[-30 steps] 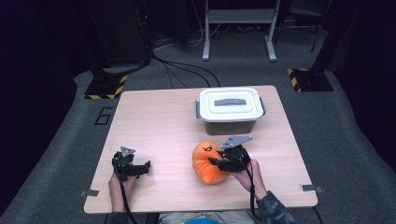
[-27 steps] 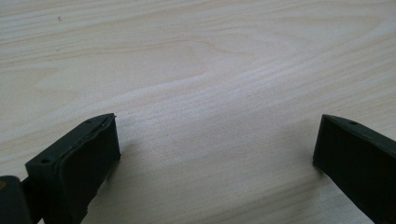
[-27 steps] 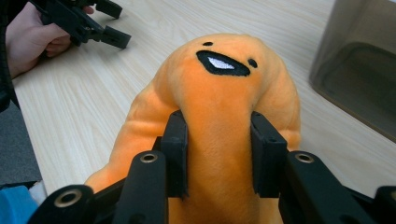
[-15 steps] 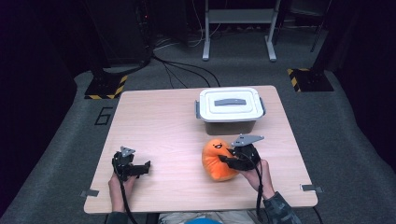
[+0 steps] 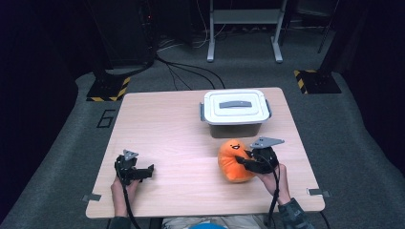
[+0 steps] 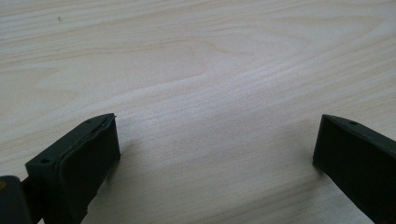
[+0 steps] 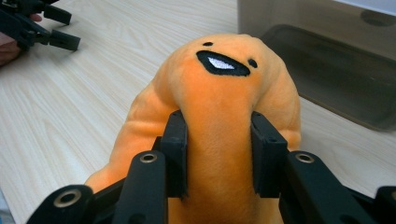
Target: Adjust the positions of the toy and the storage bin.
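Note:
An orange plush toy (image 5: 232,158) with a stitched smiling face sits on the wooden table (image 5: 172,129), just in front of the lidded box. My right gripper (image 5: 244,161) is shut on the plush toy (image 7: 224,93); both black pads (image 7: 176,140) dent its soft body from either side. My left gripper (image 5: 148,170) rests at the table's front left, held by a hand. In the left gripper view its jaws stand wide apart over bare wood, and the left gripper (image 6: 215,149) has nothing between them. The left gripper (image 7: 51,28) also appears far off in the right gripper view.
A grey plastic box with a white lid and grey handle (image 5: 235,112) stands at the table's back right, close behind the toy; its dark wall (image 7: 327,70) looms in the right gripper view. Cables and stand bases lie on the floor beyond the table.
My right gripper has carried the plush toy to the right across the table, closer to the box's front. The left gripper has stayed put.

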Demonstrator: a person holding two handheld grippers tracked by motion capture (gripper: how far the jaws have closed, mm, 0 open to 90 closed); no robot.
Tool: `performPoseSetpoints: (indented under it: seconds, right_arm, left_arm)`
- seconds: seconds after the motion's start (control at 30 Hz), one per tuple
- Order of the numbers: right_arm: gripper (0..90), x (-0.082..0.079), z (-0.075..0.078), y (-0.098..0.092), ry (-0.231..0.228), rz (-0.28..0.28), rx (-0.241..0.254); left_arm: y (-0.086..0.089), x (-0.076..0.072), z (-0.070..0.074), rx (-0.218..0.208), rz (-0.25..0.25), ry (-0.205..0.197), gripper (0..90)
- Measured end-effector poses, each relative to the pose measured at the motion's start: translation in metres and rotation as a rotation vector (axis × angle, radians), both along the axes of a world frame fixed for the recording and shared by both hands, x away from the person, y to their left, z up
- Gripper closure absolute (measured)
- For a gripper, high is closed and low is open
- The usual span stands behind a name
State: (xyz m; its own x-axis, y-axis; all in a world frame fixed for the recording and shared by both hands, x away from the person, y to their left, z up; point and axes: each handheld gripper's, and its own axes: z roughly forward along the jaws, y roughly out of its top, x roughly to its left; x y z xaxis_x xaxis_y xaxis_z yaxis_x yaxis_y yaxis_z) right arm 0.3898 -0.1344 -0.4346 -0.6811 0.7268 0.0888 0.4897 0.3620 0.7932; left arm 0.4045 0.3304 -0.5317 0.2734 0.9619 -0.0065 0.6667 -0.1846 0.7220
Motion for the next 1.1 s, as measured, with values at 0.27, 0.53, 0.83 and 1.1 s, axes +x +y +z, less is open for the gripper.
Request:
performPoseSetpoints:
  seconds: [0.27,0.53,0.83,1.1]
  right_arm:
    - [63.5,-0.001,0.002,-0.014,-0.007,-0.036,-0.002]
    - [63.4,-0.001,0.005,-0.025,-0.015,-0.072,-0.007]
    - [63.4,-0.001,0.006,-0.039,-0.019,-0.112,-0.003]
    - [63.4,0.001,0.006,-0.049,-0.020,-0.144,-0.005]
  left_arm:
    - [0.000,0.000,0.000,0.000,0.000,0.000,0.2]
    - [0.000,0.000,0.000,0.000,0.000,0.000,0.2]
    - [0.000,0.000,0.000,0.000,0.000,0.000,0.2]
    - [0.000,0.000,0.000,0.000,0.000,0.000,0.2]
